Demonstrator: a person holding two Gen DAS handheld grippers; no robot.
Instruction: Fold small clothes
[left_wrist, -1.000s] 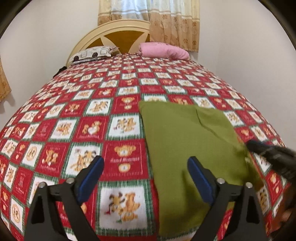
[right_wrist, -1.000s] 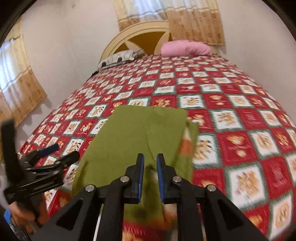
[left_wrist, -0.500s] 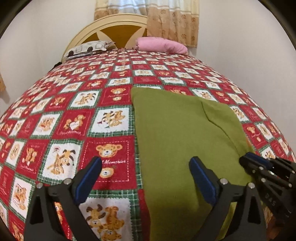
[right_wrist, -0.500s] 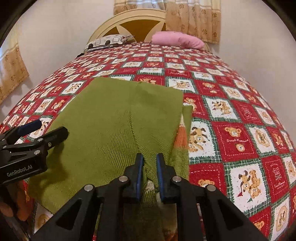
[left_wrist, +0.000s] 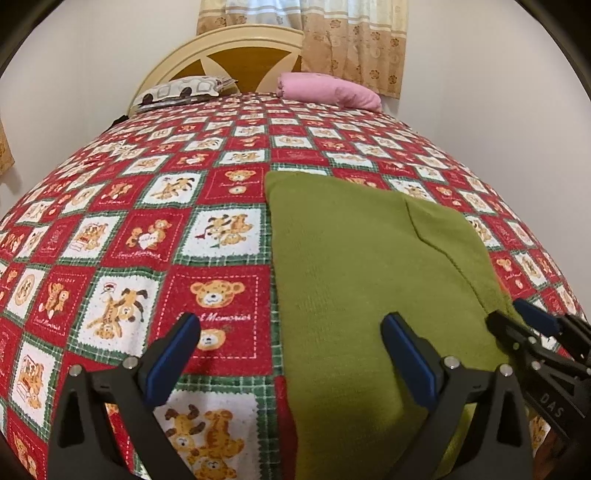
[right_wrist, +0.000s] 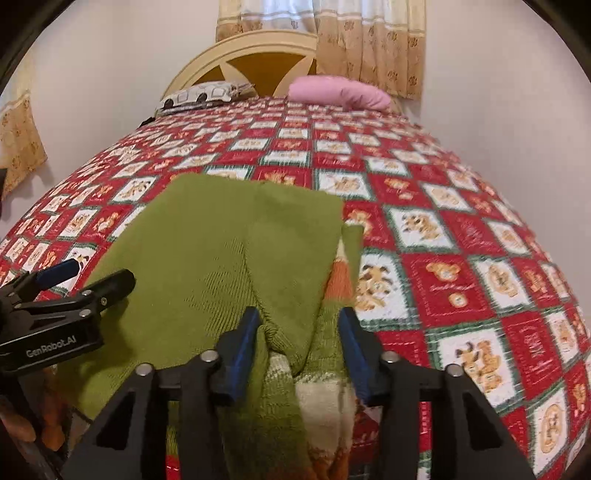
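Letting go: the right tool (right_wrist: 297, 345) has just been opening, its jaws now apart with a fold of the green sweater (right_wrist: 207, 266) lying loose between them, pads no longer pinching as they were a moment ago. Left tool (left_wrist: 291, 354) is spread wide and empty, straddling the sweater's left edge, one finger over the bedspread (left_wrist: 155, 236), the other over the knit. Sweater lies flat near the foot of the bed, well short of the pink pillow (left_wrist: 328, 90), right side folded inward, an orange-and-cream striped part poking out underneath. Reads as that fold being placed; next fold needs a fresh grip.
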